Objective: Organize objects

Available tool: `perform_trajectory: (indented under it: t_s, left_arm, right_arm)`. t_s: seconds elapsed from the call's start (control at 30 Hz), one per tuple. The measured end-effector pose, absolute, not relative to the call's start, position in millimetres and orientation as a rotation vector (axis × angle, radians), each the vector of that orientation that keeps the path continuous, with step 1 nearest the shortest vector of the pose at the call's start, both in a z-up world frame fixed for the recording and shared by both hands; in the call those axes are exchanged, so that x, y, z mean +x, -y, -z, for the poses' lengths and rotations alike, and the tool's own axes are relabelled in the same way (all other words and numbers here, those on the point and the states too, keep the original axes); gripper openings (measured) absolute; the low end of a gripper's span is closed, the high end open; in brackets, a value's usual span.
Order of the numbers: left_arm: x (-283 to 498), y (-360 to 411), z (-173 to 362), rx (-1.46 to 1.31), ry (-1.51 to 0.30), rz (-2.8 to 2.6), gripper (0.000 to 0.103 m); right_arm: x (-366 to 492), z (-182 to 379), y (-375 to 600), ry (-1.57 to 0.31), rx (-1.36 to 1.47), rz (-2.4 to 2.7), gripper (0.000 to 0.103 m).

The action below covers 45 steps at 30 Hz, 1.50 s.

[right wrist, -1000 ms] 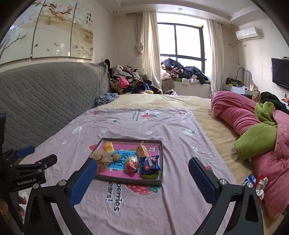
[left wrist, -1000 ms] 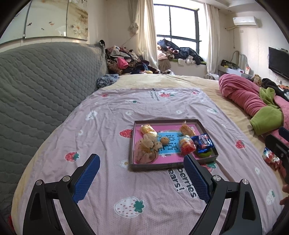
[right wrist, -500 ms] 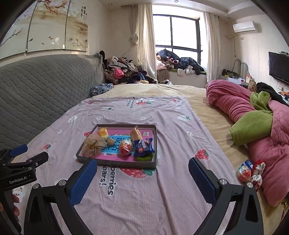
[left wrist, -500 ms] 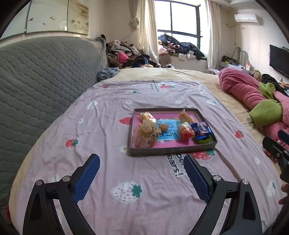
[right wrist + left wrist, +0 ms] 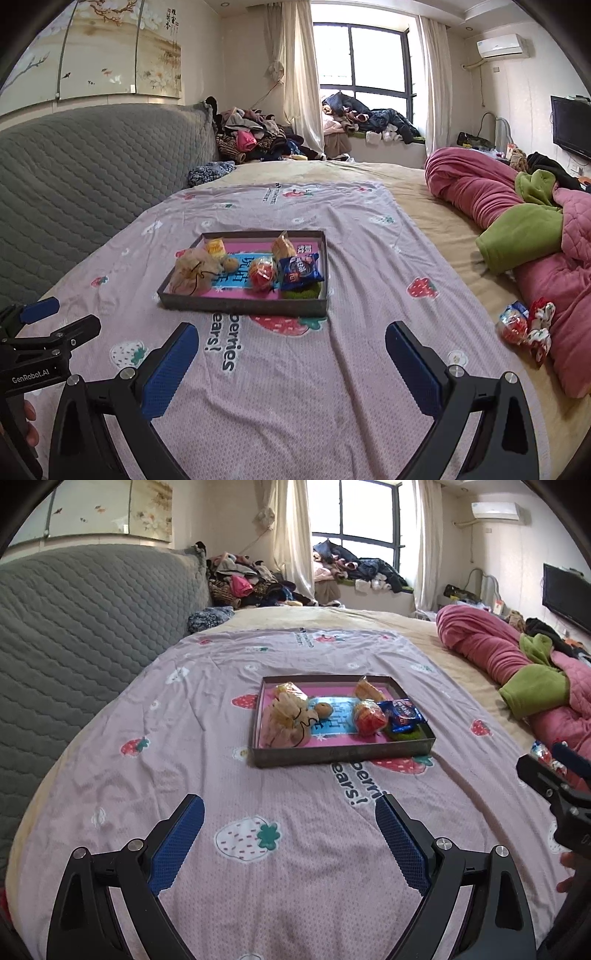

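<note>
A: Where is the shallow dark-walled tray with the pink and blue printed floor (image 5: 343, 752)?

B: It sits flat on the lilac strawberry-print bedsheet (image 5: 258, 867), ahead of the left hand-held gripper (image 5: 290, 825) and ahead and slightly left of the right hand-held gripper (image 5: 291, 349). Neither touches it.

A: What's in it?

B: A tan drawstring pouch (image 5: 194, 273) at the left end, a small yellow packet (image 5: 216, 248) behind it, a red-orange wrapped snack (image 5: 262, 275) near the middle, and a blue biscuit packet (image 5: 300, 272) lying on something green at the right end.

A: And the grippers?

B: Both are released, blue-padded fingers spread wide, nothing between them, above the sheet.

A: Anything outside the tray?

B: Two red-and-white wrapped sweets (image 5: 526, 326) lie on the bed, ahead and to the right of the right hand-held gripper, against the crumpled pink quilt with green lining (image 5: 517, 206). A grey quilted headboard (image 5: 74, 627) runs along the left.
</note>
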<state>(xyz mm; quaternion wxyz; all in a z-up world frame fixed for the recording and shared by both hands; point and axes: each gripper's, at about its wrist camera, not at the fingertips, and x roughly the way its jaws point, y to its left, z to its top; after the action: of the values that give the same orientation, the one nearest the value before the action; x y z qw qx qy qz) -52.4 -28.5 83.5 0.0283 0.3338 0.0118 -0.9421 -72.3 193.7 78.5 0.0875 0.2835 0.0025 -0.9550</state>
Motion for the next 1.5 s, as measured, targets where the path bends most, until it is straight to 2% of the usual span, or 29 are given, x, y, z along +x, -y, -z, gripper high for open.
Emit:
perform_trajectory:
  t_s: [0.63, 1.27, 1.5]
  left_arm:
    - [-55, 32, -33, 1.137, -0.059, 2.878, 0.094]
    - [-67, 38, -7, 1.158, -0.068, 2.863, 0.094]
    - [-68, 35, 0, 1.155, -0.018, 2.842, 0.094]
  right_arm:
    - [-69, -23, -189, -0.021, 0.941, 2.825, 0.102]
    - [-77, 0, -192, -0.026, 0.99, 2.818, 0.102]
    - [-79, 5, -192, -0.038, 0.993, 2.815, 0.102]
